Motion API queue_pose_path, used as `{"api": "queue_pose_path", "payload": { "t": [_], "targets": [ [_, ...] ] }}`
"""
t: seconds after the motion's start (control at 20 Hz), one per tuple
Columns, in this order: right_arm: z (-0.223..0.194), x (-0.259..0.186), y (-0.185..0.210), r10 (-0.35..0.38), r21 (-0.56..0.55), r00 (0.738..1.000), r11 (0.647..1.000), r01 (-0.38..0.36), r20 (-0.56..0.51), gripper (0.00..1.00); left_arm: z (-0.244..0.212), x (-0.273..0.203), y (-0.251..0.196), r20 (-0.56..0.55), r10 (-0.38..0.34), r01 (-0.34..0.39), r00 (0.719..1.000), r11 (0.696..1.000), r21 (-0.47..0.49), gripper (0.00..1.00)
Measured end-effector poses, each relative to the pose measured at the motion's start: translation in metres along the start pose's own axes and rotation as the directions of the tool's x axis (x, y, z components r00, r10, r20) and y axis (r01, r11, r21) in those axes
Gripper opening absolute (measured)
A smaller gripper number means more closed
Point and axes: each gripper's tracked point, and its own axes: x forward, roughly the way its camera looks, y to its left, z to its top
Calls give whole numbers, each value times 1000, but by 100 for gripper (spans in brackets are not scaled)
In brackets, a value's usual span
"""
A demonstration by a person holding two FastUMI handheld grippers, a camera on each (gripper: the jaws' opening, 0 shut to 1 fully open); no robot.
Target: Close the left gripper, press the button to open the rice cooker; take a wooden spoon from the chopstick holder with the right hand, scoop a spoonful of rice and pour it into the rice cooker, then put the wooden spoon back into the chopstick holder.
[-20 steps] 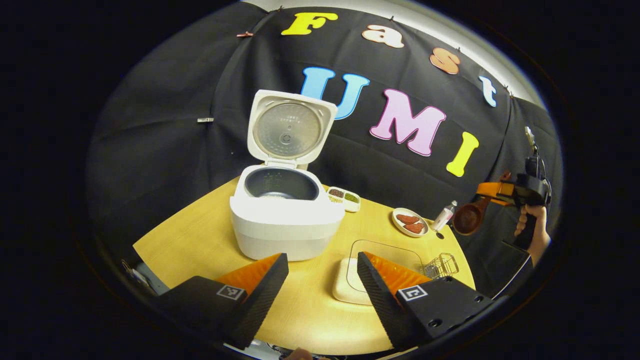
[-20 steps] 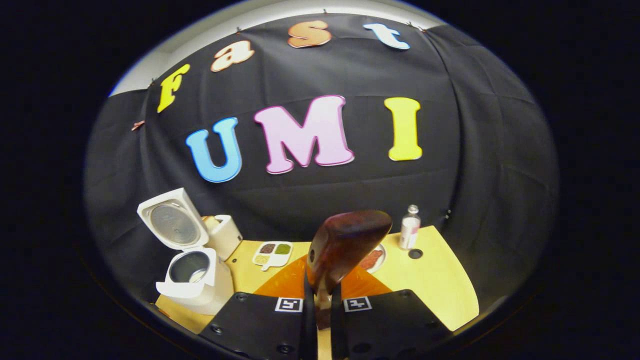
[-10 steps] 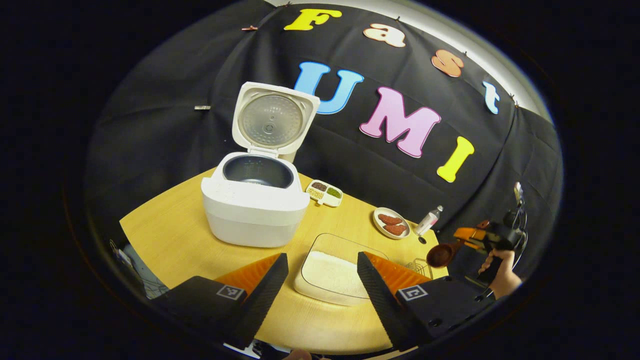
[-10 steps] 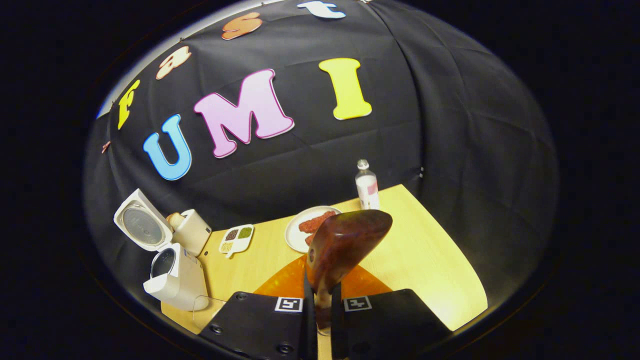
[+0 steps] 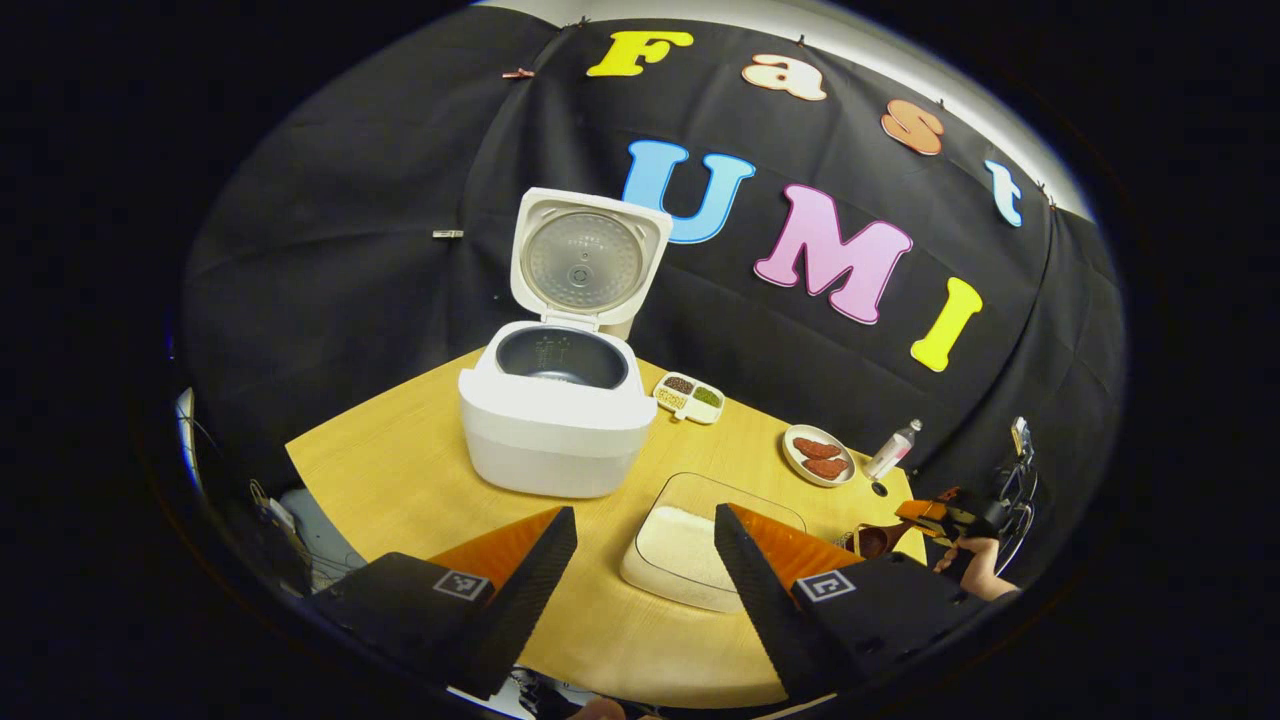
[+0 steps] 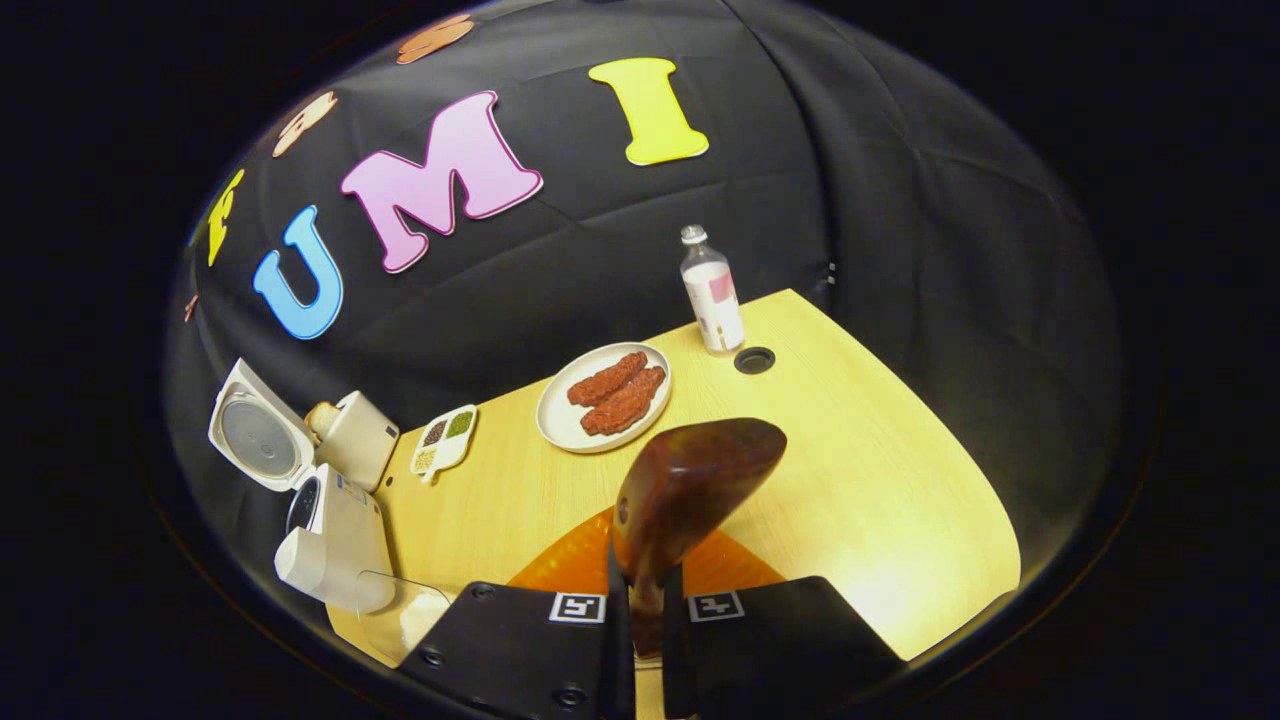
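The white rice cooker stands open on the wooden table, its lid upright and its dark pot showing. A clear container of white rice lies in front of it, just beyond my left gripper, which is open and holds nothing. My right gripper is shut on the handle of a dark wooden spoon, bowl pointing forward over the table's right part. The left gripper view has that right gripper low at the far right, spoon near the table edge.
A plate of red pieces, a small bottle beside a cable hole, and a divided dish of grains sit along the back. A beige box stands behind the cooker.
My right gripper has come down toward the table's right side with the spoon, tilting downward. My left gripper stayed open while its view shifted a little.
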Motion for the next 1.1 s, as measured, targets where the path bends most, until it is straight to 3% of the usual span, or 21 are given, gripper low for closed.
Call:
{"api": "queue_pose_path", "payload": {
  "t": [0.1, 0.15, 0.2, 0.4, 0.5, 0.6, 0.7, 1.1],
  "targets": [
    [-8, 2, -2, -1, 19, 1000, 1000, 1, -3, 16, -1, -4, 3, 4, 12, -12, 1000, 1000, -15, 96],
    [-10, 4, -3, -3, 33, 1000, 999, 3, 3, 12, -3, -5, 5, 6, 16, -16, 1000, 1000, -19, 96],
    [-11, 4, -5, -5, 50, 1000, 999, 5, 13, 18, -3, -7, 7, 7, 16, -16, 1000, 1000, -23, 96],
    [-9, -1, -7, -7, 99, 998, 995, 1, 58, 24, 2, -8, 20, 15, 23, -23, 1000, 999, -25, 96],
    [-3, -12, -7, -15, 87, 996, 996, 6, 93, 46, 9, -7, 28, 27, 27, -26, 999, 999, -26, 96],
    [1, -25, -7, -17, 75, 994, 997, 9, 109, 82, 21, -4, 36, 49, 32, -31, 998, 999, -13, 97],
    [4, -39, -12, -40, 55, 990, 998, 33, 132, 100, 40, 3, 46, 78, 42, -43, 996, 999, 16, 96],
    [19, -116, -39, -123, -50, 955, 989, 141, 269, 98, 161, 27, 60, 247, 38, -82, 968, 982, 171, 96]
  ]
}}
